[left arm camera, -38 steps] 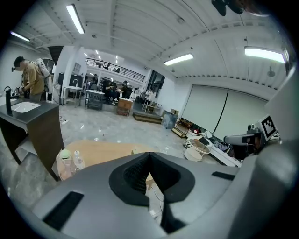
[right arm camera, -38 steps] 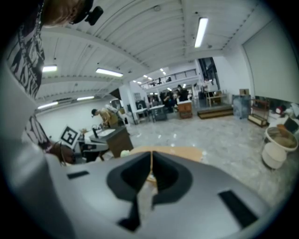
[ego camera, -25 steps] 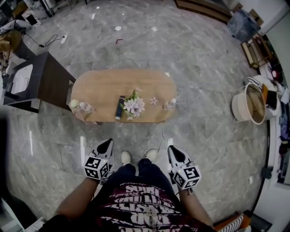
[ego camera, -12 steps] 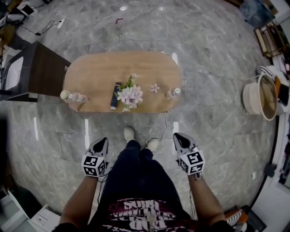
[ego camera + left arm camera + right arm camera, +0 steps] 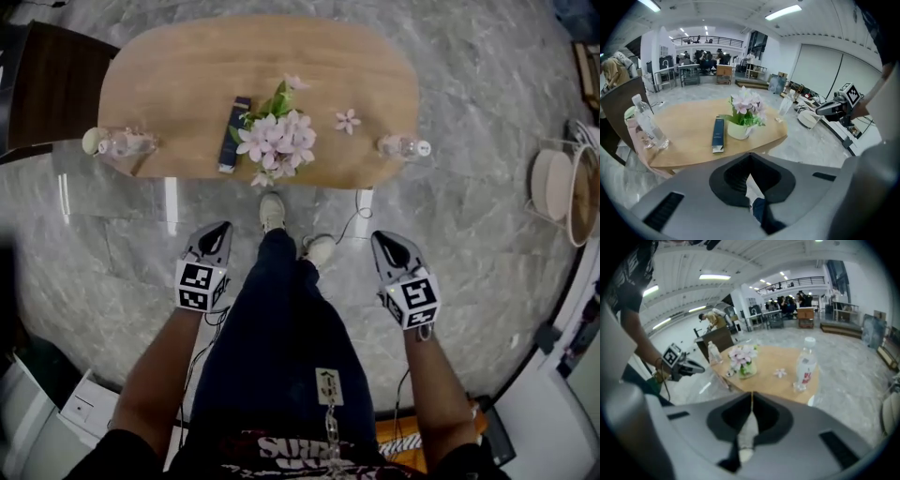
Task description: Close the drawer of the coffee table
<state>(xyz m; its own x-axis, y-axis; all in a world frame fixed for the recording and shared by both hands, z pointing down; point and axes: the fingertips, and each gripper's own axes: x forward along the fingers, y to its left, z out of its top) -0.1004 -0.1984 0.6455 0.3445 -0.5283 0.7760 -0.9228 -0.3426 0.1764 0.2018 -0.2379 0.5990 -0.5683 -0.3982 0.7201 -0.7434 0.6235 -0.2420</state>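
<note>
One oval light-wood coffee table [image 5: 187,75] close ahead of the feet; drawer [image 5: 139,166] apparently the pale panel jutting at its near-left corner. Two grey handheld grippers, left [image 5: 222,225] and right [image 5: 380,236], low beside the legs, likely readying a push, jaws closed together, nothing held. Two clear plastic bottles [image 5: 122,143], one pink potted flower bunch [image 5: 277,139], one slim dark box [image 5: 232,134].

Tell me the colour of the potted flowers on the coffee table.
The flowers are pale pink, almost white; the head view shows them best.
</note>
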